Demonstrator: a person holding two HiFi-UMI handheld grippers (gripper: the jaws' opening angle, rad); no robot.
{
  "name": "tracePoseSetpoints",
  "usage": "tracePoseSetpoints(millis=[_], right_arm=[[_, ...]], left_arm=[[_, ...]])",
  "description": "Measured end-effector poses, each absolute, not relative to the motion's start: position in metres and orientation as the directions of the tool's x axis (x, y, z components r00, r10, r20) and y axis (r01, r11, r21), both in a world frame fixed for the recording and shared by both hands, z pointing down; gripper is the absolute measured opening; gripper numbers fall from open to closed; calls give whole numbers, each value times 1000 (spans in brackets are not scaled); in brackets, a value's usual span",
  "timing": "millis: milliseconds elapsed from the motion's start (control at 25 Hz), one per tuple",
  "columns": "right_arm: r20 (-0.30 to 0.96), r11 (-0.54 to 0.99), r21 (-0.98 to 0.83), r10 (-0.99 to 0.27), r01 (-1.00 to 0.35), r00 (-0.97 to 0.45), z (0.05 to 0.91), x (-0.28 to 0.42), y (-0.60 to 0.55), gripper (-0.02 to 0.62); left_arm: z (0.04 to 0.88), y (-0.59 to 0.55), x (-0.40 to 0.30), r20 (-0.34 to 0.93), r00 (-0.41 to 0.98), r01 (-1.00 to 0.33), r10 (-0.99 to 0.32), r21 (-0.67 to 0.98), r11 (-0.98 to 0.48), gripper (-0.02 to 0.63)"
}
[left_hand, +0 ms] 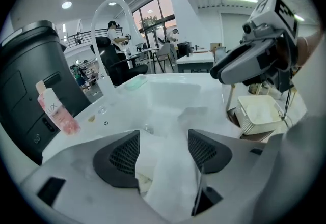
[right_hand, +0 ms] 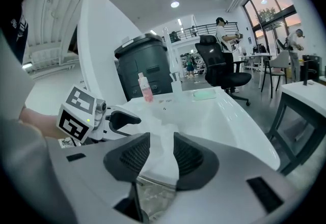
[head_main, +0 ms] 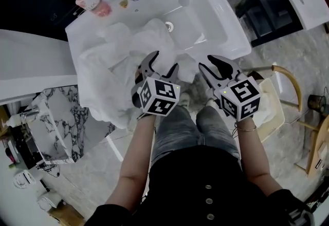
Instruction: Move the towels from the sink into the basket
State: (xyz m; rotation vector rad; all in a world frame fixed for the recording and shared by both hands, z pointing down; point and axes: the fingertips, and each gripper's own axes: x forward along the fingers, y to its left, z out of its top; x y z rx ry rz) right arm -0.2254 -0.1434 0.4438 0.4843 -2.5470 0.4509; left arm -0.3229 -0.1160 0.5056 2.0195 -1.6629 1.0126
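Both forearms reach forward, side by side. Left gripper [head_main: 163, 64] tilts downward, jaws wide apart, pads pressing on nothing. Right gripper [head_main: 212, 67] also tilts down, jaws pinched on a towel [right_hand: 162, 159] fold.

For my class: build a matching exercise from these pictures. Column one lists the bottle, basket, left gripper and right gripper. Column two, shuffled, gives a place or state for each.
Column one
1. bottle
2. basket
3. left gripper
4. right gripper

Column two
A. jaws closed on a towel
B. standing on the back rim of the sink
C. jaws apart, towel between them
D. beside the sink, outside it

Pairs: 1-B, 2-D, 3-C, 4-A
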Motion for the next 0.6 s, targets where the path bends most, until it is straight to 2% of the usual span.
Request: tracePoseSetpoints(millis=[160,280,400,600], right_arm=[[536,871,-232,-256,-432,-805,446,-225,-148,141],[537,870,-232,-259,-435,-803,448,-227,-151,140],[533,867,-235,-264,-440,-804,448,-228,-151,138],[531,866,-240,-260,-438,-806,449,-234,-150,135]], left_arm=[[510,-117,-338,703,-17,-928,-711,-276,-250,276],[508,-119,-356,683,-89,-930,-725,-317,-185,284],[507,-118,-377,670,-143,-940,-729,-323,-112,292],[514,-115,-401,691,-164,-952,-704,-298,-70,299]])
